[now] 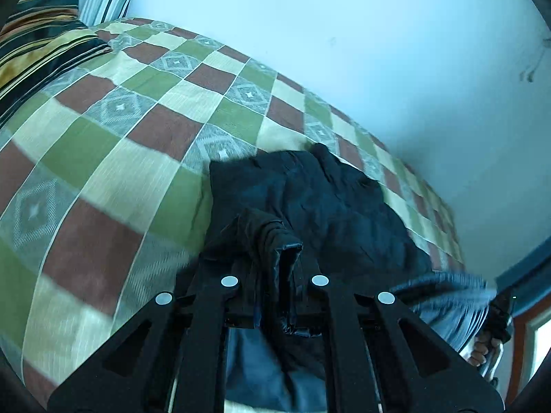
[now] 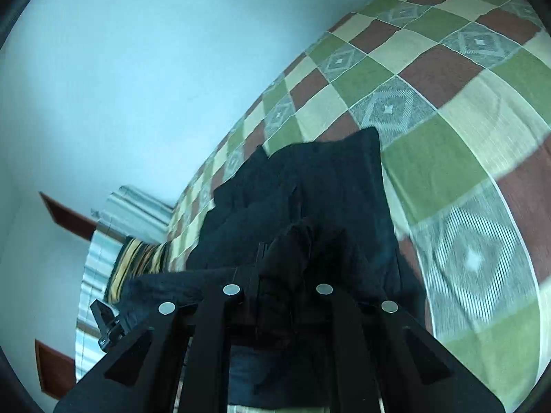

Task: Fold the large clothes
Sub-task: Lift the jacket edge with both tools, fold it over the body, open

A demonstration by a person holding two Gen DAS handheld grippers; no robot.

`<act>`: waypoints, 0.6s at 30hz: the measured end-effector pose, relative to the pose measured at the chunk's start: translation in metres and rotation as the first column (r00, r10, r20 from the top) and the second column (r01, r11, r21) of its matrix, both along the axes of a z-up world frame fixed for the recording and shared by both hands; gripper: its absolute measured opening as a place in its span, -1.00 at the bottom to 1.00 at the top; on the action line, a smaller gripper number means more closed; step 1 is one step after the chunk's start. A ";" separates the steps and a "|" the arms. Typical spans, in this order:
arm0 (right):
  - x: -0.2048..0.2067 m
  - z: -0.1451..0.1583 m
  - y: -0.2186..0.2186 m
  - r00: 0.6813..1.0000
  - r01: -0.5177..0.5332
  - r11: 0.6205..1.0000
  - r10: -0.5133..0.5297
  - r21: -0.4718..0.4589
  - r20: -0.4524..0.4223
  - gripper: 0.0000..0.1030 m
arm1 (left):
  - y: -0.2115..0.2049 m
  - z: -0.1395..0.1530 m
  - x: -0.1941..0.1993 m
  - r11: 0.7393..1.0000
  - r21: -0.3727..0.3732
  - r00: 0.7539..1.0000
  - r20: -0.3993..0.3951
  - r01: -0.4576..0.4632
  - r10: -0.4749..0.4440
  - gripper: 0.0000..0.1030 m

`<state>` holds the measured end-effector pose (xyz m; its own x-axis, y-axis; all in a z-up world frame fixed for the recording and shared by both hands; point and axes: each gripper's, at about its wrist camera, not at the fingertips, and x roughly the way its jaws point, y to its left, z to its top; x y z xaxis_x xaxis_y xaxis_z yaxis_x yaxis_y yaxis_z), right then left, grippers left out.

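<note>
A large black garment (image 1: 320,199) lies partly on a bed with a green, red and cream checked cover (image 1: 137,110). My left gripper (image 1: 275,261) is shut on a bunched edge of the garment, lifted above the bed. In the right wrist view the same black garment (image 2: 310,189) drapes from the bed up to my right gripper (image 2: 292,261), which is shut on another bunched edge. The fingertips of both grippers are hidden in the cloth.
A striped pillow (image 1: 38,38) lies at the head of the bed and also shows in the right wrist view (image 2: 137,261). A pale wall (image 1: 344,34) runs along the far side of the bed. The other hand-held gripper (image 1: 499,313) shows at lower right.
</note>
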<state>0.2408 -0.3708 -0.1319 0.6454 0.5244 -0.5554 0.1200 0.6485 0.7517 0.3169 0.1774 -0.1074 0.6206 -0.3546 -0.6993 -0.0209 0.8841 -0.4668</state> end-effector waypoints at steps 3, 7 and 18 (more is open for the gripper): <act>0.031 -0.015 -0.003 0.999 0.012 1.000 -0.012 -0.008 -0.039 -0.78 | -0.002 -0.022 0.037 1.000 0.010 0.999 -0.041 -0.022 0.023 -0.80; 0.057 -0.039 -0.003 0.995 0.014 0.999 -0.018 -0.038 -0.099 -0.78 | -0.005 -0.053 0.065 0.999 0.033 0.995 -0.097 -0.033 0.036 -0.80; 0.061 -0.064 -0.003 0.992 0.005 0.999 -0.010 -0.044 -0.129 -0.66 | -0.009 -0.077 0.077 0.998 0.058 0.994 -0.114 0.010 -0.003 -0.68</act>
<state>0.3019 -0.3740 -0.1959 0.5709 0.4931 -0.6564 0.2189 0.6792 0.7006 0.3940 0.1687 -0.1849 0.5339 -0.3149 -0.7847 -0.0652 0.9100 -0.4095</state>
